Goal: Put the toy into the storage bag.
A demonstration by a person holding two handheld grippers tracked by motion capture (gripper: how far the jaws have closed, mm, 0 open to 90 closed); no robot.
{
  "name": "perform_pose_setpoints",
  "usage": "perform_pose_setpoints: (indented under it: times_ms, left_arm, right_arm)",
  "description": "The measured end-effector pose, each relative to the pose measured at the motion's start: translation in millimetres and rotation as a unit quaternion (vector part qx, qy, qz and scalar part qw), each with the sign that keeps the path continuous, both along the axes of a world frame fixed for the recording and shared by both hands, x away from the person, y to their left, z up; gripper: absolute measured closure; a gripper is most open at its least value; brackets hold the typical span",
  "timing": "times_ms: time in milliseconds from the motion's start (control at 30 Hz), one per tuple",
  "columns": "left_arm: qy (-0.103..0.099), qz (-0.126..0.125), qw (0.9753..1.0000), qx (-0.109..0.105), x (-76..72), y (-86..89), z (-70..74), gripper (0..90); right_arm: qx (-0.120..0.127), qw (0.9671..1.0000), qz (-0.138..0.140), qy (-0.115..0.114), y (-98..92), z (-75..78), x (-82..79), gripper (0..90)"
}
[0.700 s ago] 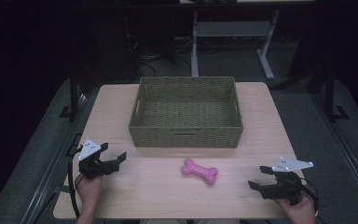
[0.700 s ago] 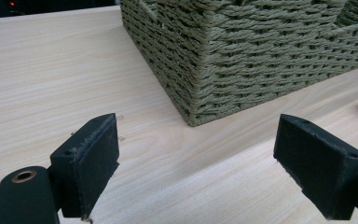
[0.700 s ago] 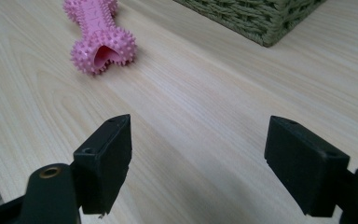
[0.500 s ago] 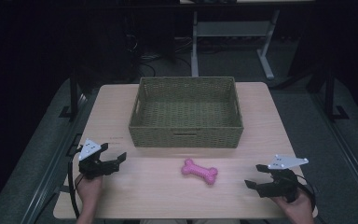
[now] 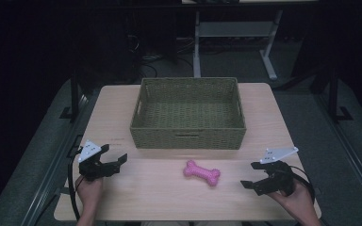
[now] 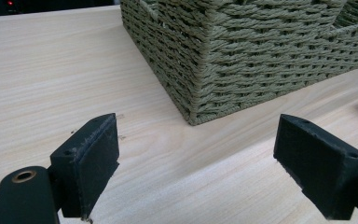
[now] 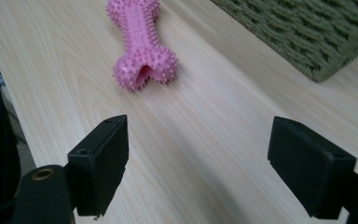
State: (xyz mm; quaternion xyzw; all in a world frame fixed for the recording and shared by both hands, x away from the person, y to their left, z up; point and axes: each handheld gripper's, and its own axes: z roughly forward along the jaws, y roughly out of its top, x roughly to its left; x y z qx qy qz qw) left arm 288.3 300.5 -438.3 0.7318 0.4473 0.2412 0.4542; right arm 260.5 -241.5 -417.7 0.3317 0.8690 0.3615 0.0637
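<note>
Near the wooden table's [image 5: 264, 101] front edge lay a spiky pink rubber bone [image 5: 201, 172]; the right gripper [image 5: 253, 180] and left gripper [image 5: 115, 159] stood spread, empty.

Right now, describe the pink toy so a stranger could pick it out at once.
Start at the woven green basket in the middle of the table. In front of its near wall lies the pink toy, between the two claws. It is bone-shaped, covered in small nubs, and the one bright pink thing on the wood.
</note>
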Motion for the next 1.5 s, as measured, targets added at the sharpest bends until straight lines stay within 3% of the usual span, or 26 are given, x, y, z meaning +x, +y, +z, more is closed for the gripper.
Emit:
perform_pose_setpoints:
  times_ms: [400,833,1233,1500]
  left_arm:
    - [0.000,0.002,1.0000,0.000,0.1,1.8,0.0,13.6]
    - [0.000,0.001,1.0000,-0.001,0.9,2.1,0.3,13.6]
    - [-0.003,0.001,1.0000,-0.002,0.7,2.2,0.7,13.6]
    - [-0.003,0.003,1.0000,-0.004,0.7,3.0,0.6,13.6]
  right_arm:
    - [-0.032,0.9981,0.052,0.008,31.0,17.1,15.5,19.9]
    - [-0.048,0.9949,0.087,0.020,56.0,26.1,27.3,19.1]
    - [-0.073,0.9880,0.135,0.020,90.8,30.4,41.4,19.4]
    - [-0.085,0.9851,0.147,0.028,104.6,30.2,47.4,20.1]
